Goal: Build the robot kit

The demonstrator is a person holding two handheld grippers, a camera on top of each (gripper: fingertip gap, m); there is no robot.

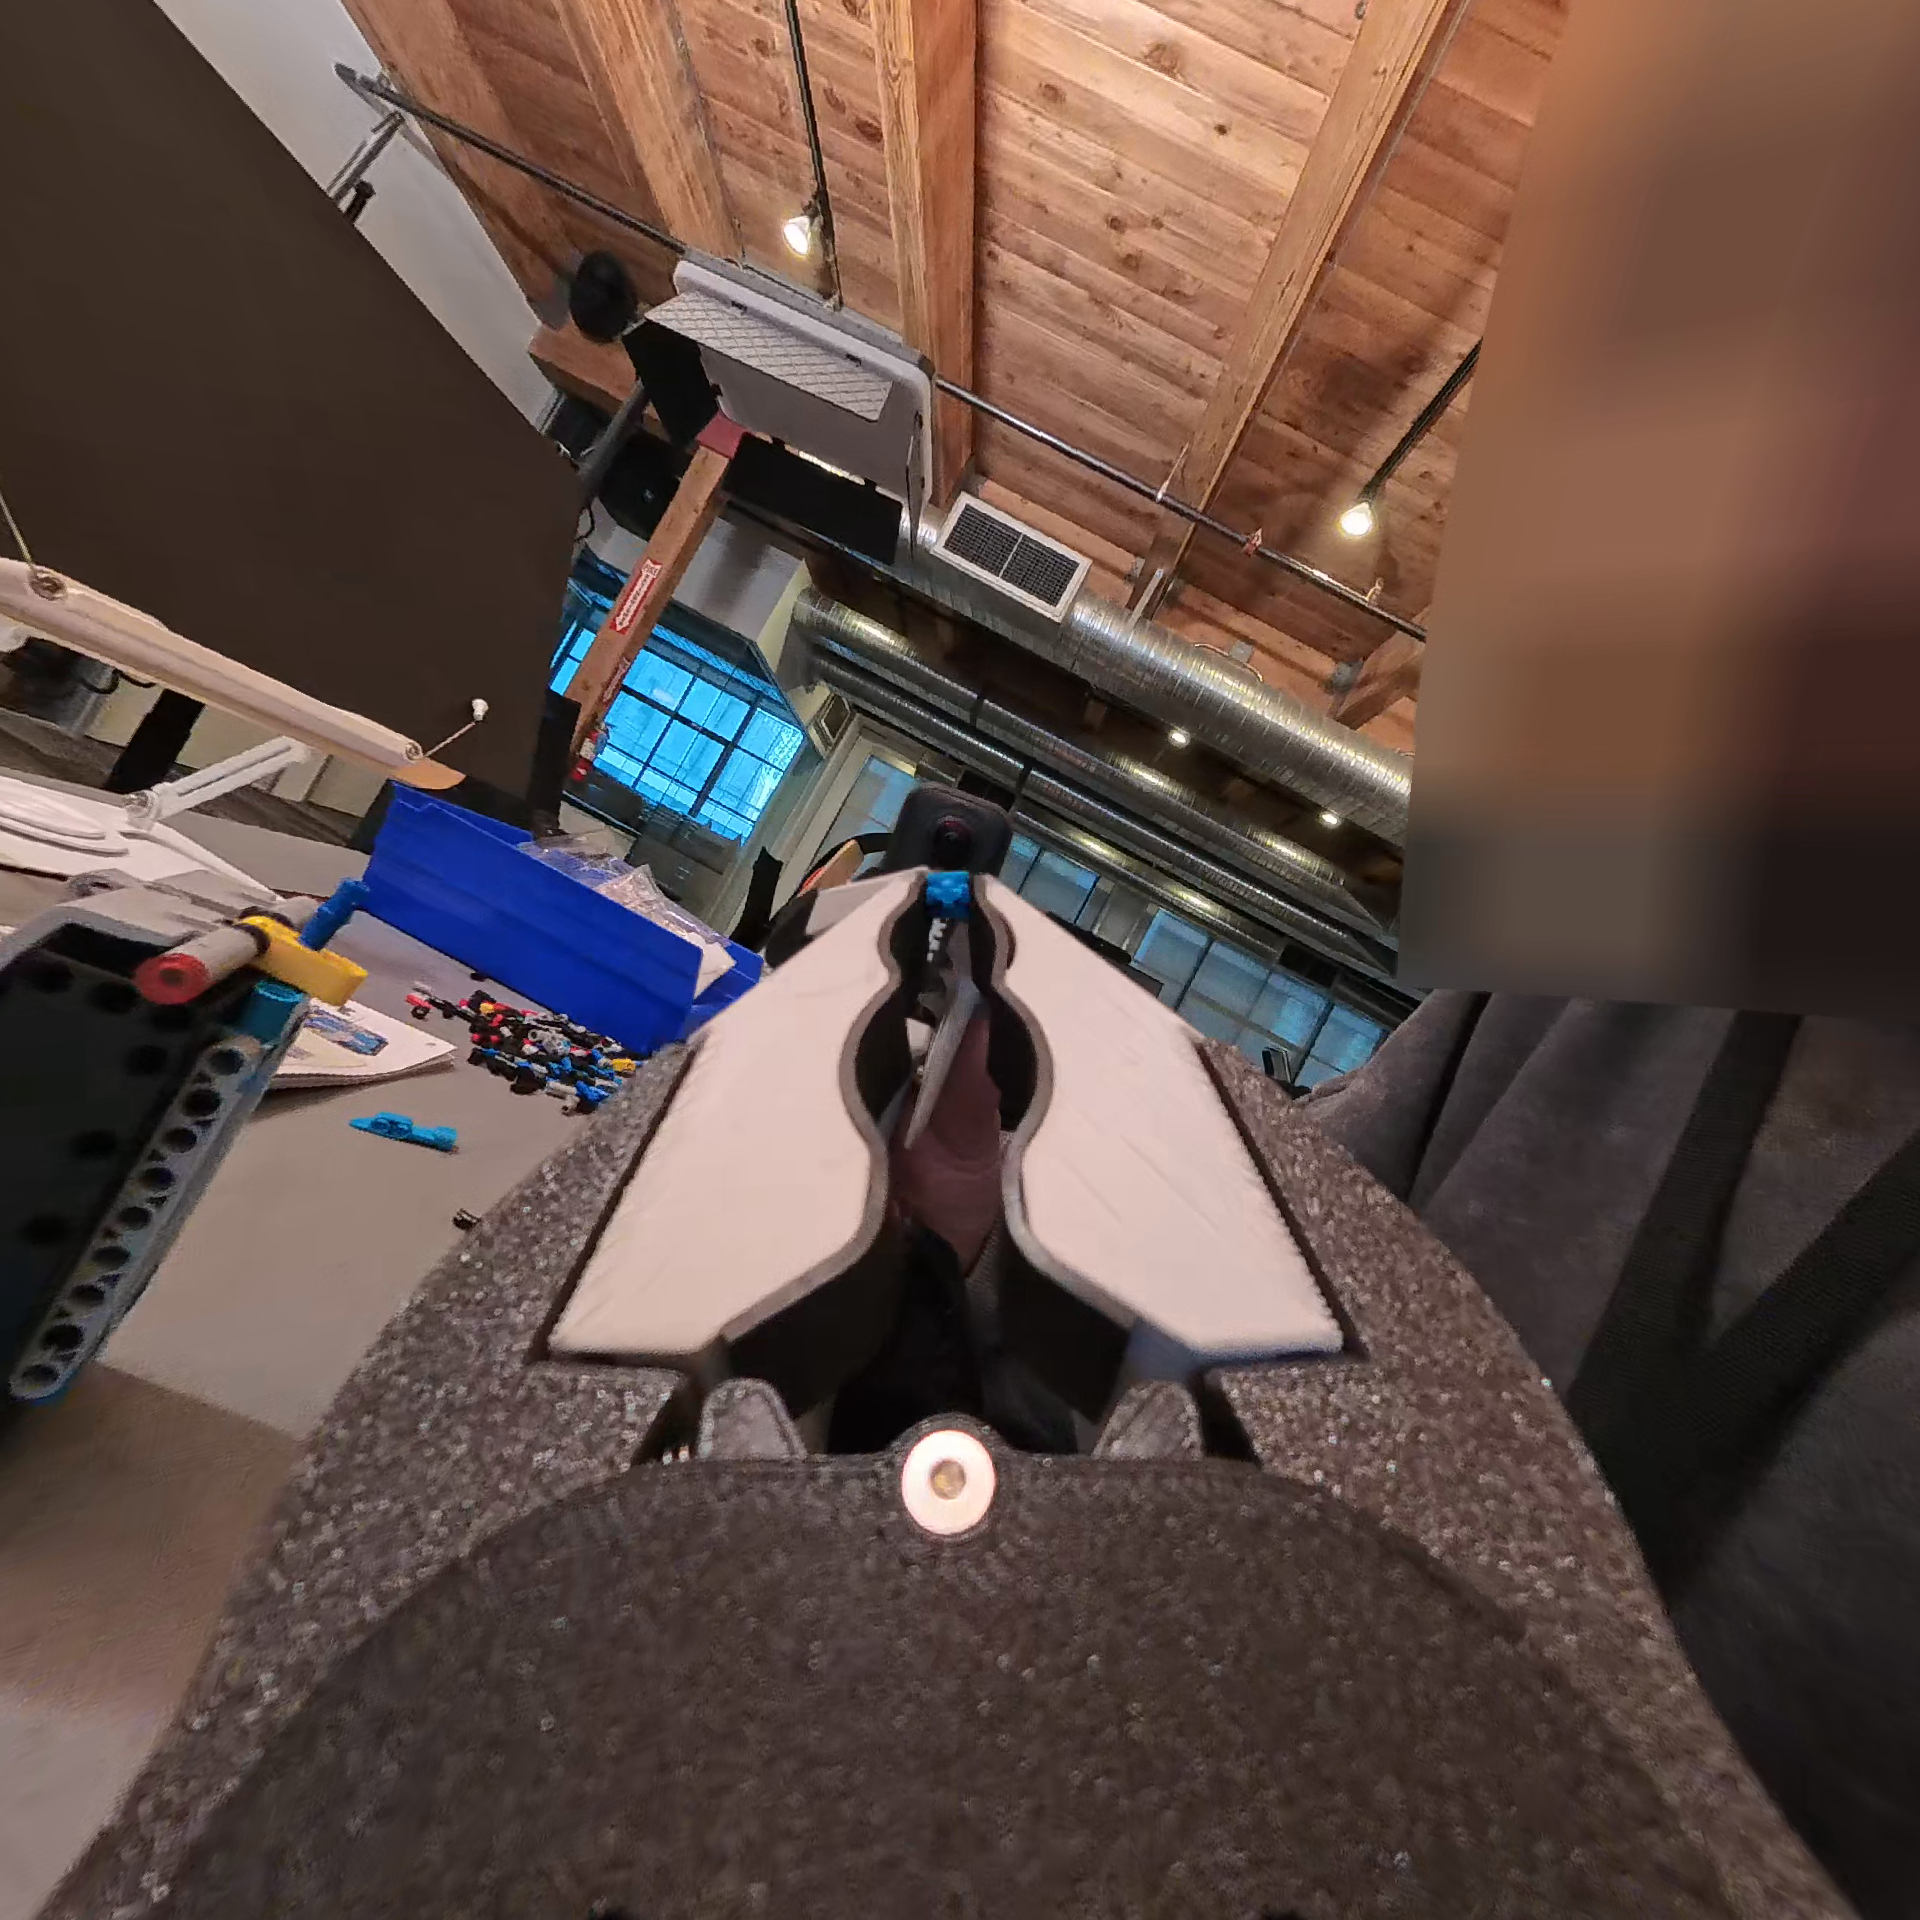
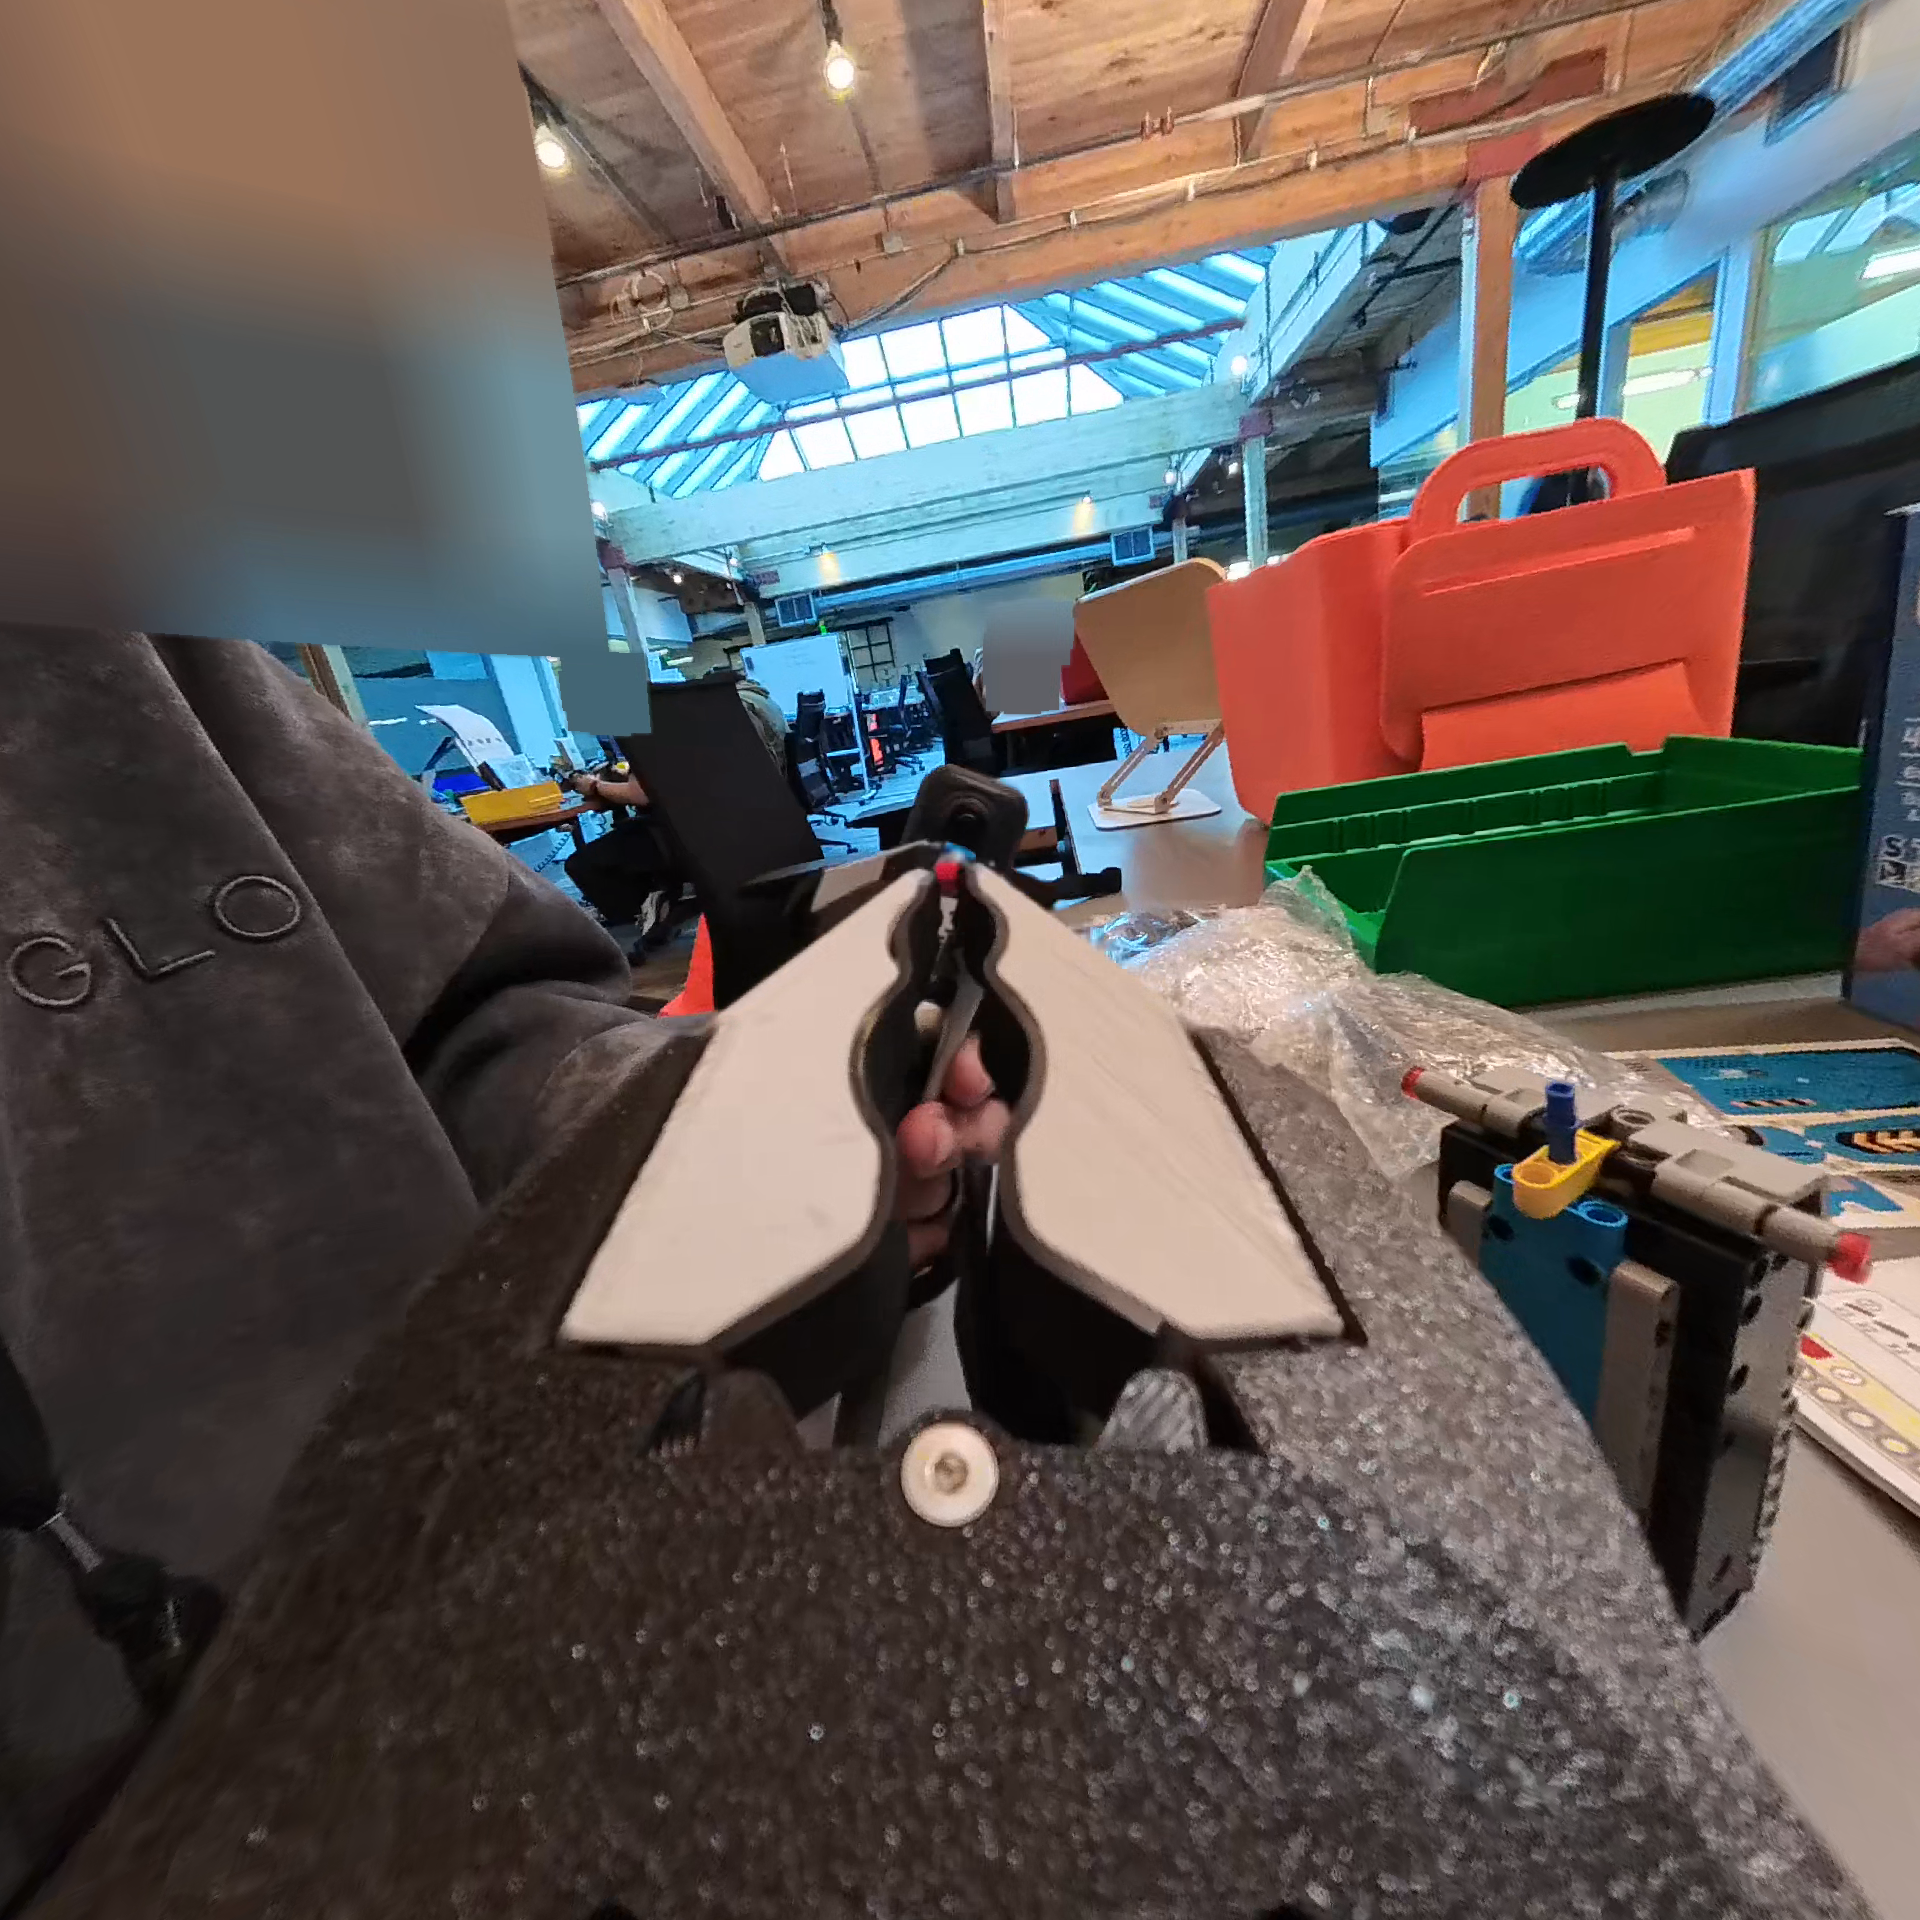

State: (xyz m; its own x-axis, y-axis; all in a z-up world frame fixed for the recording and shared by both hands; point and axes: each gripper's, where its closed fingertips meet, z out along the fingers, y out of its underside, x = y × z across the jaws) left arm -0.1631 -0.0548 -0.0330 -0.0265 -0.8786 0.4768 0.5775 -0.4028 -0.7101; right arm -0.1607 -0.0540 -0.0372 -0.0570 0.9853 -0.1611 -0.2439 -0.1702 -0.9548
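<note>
My left gripper (image 1: 948,899) is raised off the table and is shut on a small blue peg piece (image 1: 948,894) at its fingertips. My right gripper (image 2: 951,873) is shut on a small red piece (image 2: 948,871) with a bit of blue showing beside it. The two grippers point at each other, tip to tip. Each view shows the other gripper's black camera just behind the tips, the right one's in the left view (image 1: 951,831) and the left one's in the right view (image 2: 971,816). A hand (image 2: 945,1132) shows through the finger gap.
A black, grey and blue brick model with a yellow piece stands on the table (image 1: 114,1101) (image 2: 1642,1247). A blue bin (image 1: 540,914), a pile of small parts (image 1: 540,1039) and a loose blue piece (image 1: 405,1127) lie nearby. A green bin (image 2: 1610,862), an orange bag (image 2: 1507,623) and a plastic bag (image 2: 1247,987) sit at the right. The tips of both grippers are at nearly the same place.
</note>
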